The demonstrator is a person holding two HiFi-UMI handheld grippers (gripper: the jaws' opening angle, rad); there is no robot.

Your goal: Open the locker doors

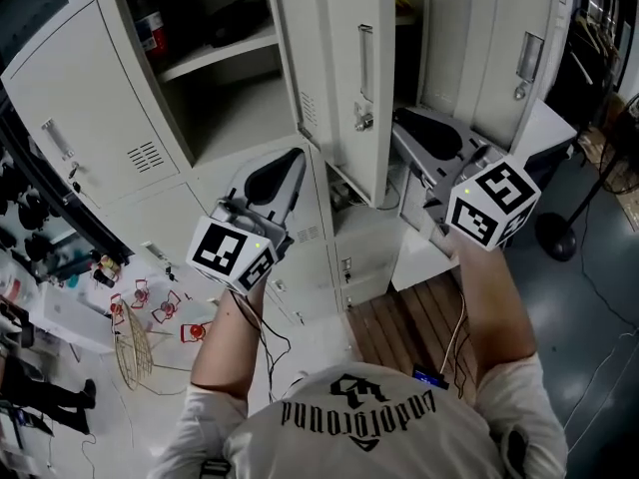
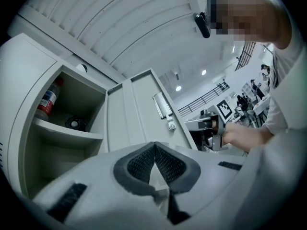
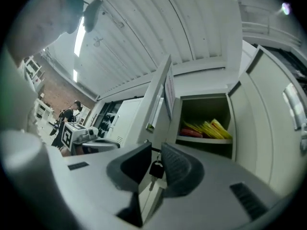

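Note:
A bank of white lockers (image 1: 80, 118) fills the head view. The middle door (image 1: 344, 58) stands swung out, with a handle (image 1: 365, 63) and a lock (image 1: 364, 120). My right gripper (image 1: 401, 120) is at that door's free edge (image 3: 160, 95). Its jaws (image 3: 156, 146) stand a narrow gap apart, and a black key (image 3: 156, 169) hangs in the gap. My left gripper (image 1: 298, 155) hovers lower left of the door, tips together (image 2: 154, 145) on nothing, pointing at the door's face (image 2: 144, 114).
The upper left compartment (image 1: 220, 78) is open, with a bottle (image 2: 48, 99) on its shelf. Another open compartment (image 3: 206, 109) holds yellow and red items (image 3: 211, 128). Lower doors (image 1: 319, 247) are closed. A wooden pallet (image 1: 419, 317) and a black round stand base (image 1: 557, 236) are on the floor.

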